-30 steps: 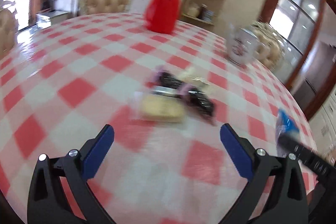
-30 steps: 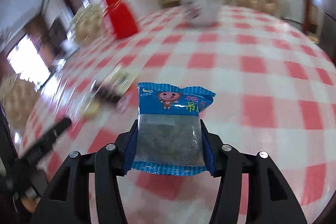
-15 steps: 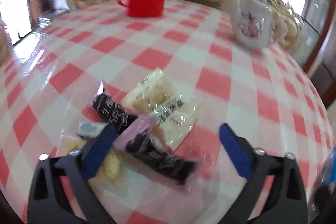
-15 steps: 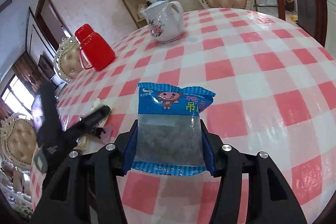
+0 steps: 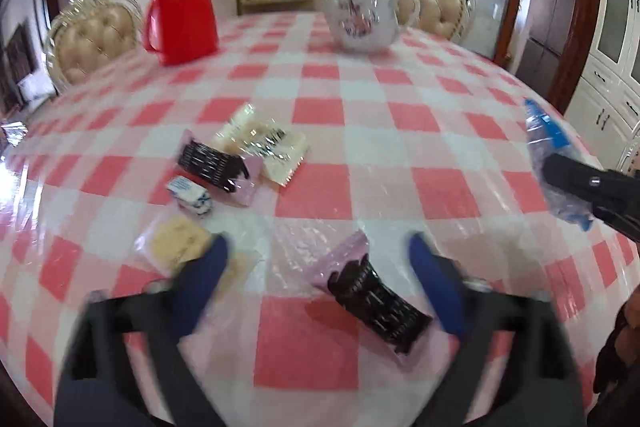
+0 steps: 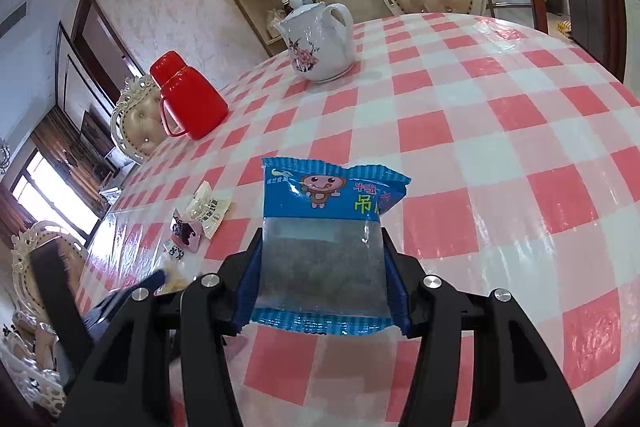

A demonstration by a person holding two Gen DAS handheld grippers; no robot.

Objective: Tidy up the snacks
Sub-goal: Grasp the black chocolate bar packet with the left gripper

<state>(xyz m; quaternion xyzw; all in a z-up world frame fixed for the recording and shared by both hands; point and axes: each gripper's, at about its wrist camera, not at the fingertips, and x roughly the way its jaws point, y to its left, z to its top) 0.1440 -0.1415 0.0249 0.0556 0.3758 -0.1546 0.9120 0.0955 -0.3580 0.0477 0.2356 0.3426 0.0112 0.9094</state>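
On the checked tablecloth (image 5: pixel 360 187), the blurred left gripper (image 5: pixel 320 283), jaws just widened and apart, straddles a dark snack packet (image 5: pixel 376 303) without touching it and partly hides a biscuit packet (image 5: pixel 176 243). The right gripper (image 6: pixel 322 267) clamps a blue snack bag (image 6: pixel 324 239), contents unclear.

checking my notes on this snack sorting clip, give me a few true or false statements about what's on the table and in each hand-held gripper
1. The right hand-held gripper grips a blue-topped clear plastic snack packet. True.
2. The left hand-held gripper is clamped on the red plastic jug. False: its jaws are open and have just been opening, with a pink-ended black snack packet lying on the red-and-white checked tablecloth between them, not gripped.
3. The white floral ceramic teapot lies on its side. False: it stands upright.
4. Several packets lie clustered on the tablecloth, among them a pale round biscuit in clear wrap. True.
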